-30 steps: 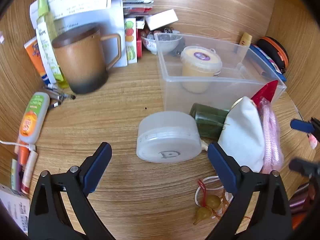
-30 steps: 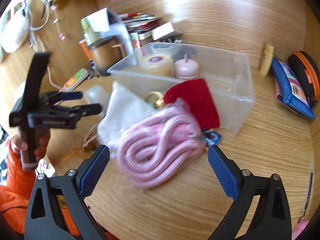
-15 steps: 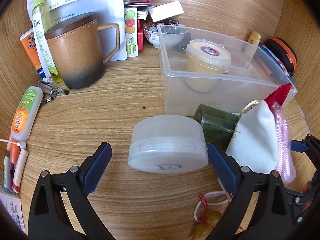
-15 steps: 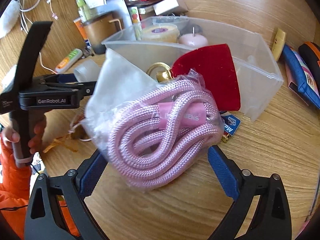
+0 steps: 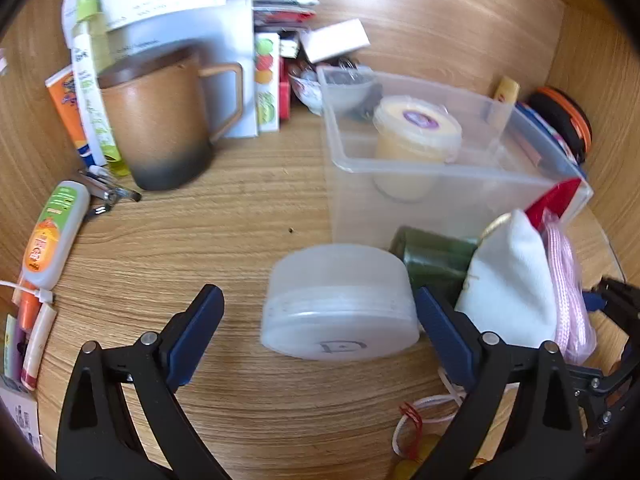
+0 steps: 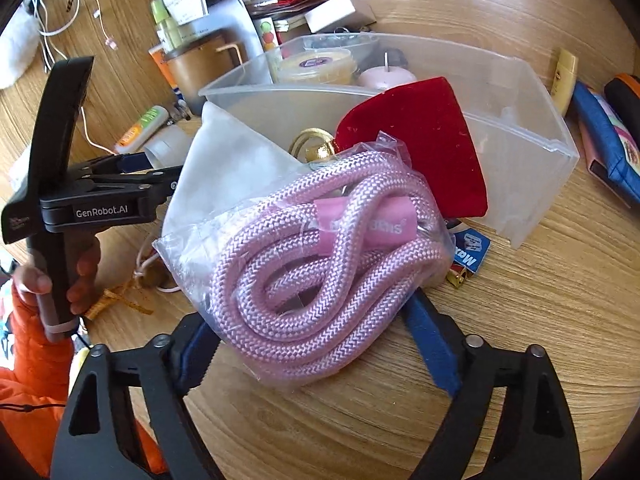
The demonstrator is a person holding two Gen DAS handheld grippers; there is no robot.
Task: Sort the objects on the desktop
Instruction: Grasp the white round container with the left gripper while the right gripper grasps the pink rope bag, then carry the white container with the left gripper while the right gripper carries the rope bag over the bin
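A clear bag of coiled pink rope [image 6: 320,264] lies on the wooden desk in front of the clear plastic bin [image 6: 532,160]. My right gripper [image 6: 312,332] is closing on it, and both blue pads touch the bag's sides. A white pouch [image 6: 224,160] and a red velvet pouch [image 6: 424,152] lean behind the bag. My left gripper [image 5: 316,320] is open around a round translucent container [image 5: 340,300] lying on its side; the right pad is close to it, the left pad apart. The bin holds a lidded yellow jar [image 5: 416,132] and a pink candle [image 6: 386,76].
A brown mug [image 5: 160,120], tubes, papers and small boxes crowd the back left. A dark green roll [image 5: 432,256] lies beside the container. An orange-labelled bottle [image 5: 52,236] is at the left edge. A blue pouch [image 6: 608,140] lies right of the bin. Strings with yellow beads [image 5: 416,440] lie near.
My right gripper has sunk over the rope bag and its jaws have narrowed onto it. My left gripper has edged closer to the round container, still open.
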